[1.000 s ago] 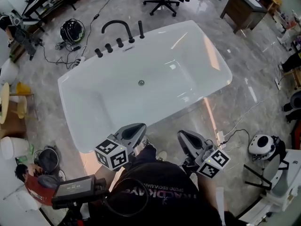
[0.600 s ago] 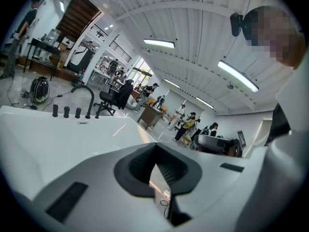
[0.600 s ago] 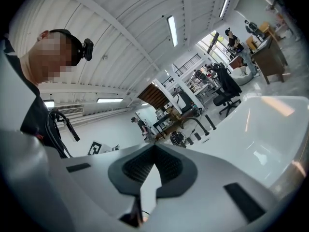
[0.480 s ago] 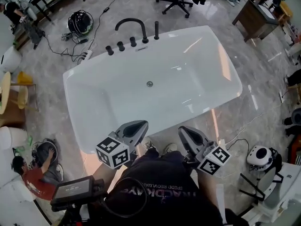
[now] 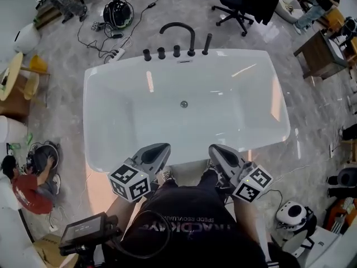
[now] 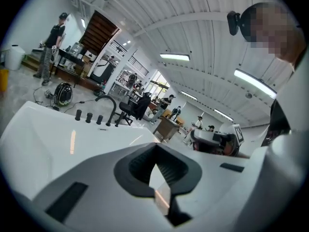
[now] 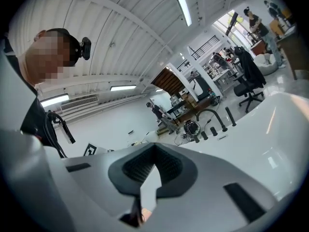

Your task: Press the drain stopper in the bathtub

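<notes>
**Head view: bathtub drain stopper, approach stage, press not yet made**

**Item.** Drain stopper (image 5: 183, 104): a small round dark fitting on the floor of the white bathtub (image 5: 234, 53), about midway along it and towards the far wall. Nothing touches it.

**Tools.**
- Left hand-held gripper (image 5: 162, 148): jaws closed tip to tip, nothing between them.
- Right hand-held gripper (image 5: 215, 148): the same, closed and empty.
- Both are held over the near rim, side by side, well apart from the stopper.

**Surroundings.** A black arched faucet (image 5: 178, 29) and a row of knobs (image 5: 162, 53) stand on the far rim. An office chair (image 5: 240, 1) stands on the floor beyond.

**Step in hand (judged).** Reach phase; the tub has not been entered.

**Next move (judged).**
- One hand-held gripper has to go over the near rim and down to the tub floor.
- Its closed tip should land squarely on the stopper.
- The push should go straight down, since a glancing contact could slide off onto the smooth enamel.

**Hidden or unclear.**
- The stopper is too small to tell whether it sits raised or pressed.
- Neither gripper view shows it: each shows only the tub's far side and the faucet past the jaw bodies.
- The tub's near wall is hidden behind the hand-held grippers and the person's torso.
</notes>
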A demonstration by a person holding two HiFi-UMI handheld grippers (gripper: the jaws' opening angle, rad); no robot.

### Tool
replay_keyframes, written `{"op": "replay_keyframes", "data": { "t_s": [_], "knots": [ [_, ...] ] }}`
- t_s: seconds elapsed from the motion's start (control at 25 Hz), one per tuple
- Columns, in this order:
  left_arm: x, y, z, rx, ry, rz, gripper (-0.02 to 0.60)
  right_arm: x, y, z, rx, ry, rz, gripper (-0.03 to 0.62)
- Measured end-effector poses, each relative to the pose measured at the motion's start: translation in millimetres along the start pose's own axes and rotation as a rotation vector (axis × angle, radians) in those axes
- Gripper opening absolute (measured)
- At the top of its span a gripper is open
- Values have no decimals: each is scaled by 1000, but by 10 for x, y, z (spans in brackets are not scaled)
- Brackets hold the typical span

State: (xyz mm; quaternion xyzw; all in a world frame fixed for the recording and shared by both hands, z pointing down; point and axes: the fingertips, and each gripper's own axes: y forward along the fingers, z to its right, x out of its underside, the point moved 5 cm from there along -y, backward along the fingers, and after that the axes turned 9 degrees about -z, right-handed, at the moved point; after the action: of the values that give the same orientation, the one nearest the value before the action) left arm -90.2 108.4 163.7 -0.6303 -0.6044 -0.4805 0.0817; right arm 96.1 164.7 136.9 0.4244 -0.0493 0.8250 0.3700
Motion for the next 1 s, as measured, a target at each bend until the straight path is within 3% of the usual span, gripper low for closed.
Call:
{"op": "replay_keyframes", "data": {
  "t_s": [0.4,0.72,1.0],
  "knots": [
    [-92,548,160,-137,-101,88,8,-432,-142,726,-128,-61,-105,17],
    [21,985,244,-229,-167,85,8,-454,-287,1415,-166,-25,-173,17],
    [-5,1182,218,-264,-211,60,8,-566,-179,1732,-183,-14,-229,17]
  ]
}}
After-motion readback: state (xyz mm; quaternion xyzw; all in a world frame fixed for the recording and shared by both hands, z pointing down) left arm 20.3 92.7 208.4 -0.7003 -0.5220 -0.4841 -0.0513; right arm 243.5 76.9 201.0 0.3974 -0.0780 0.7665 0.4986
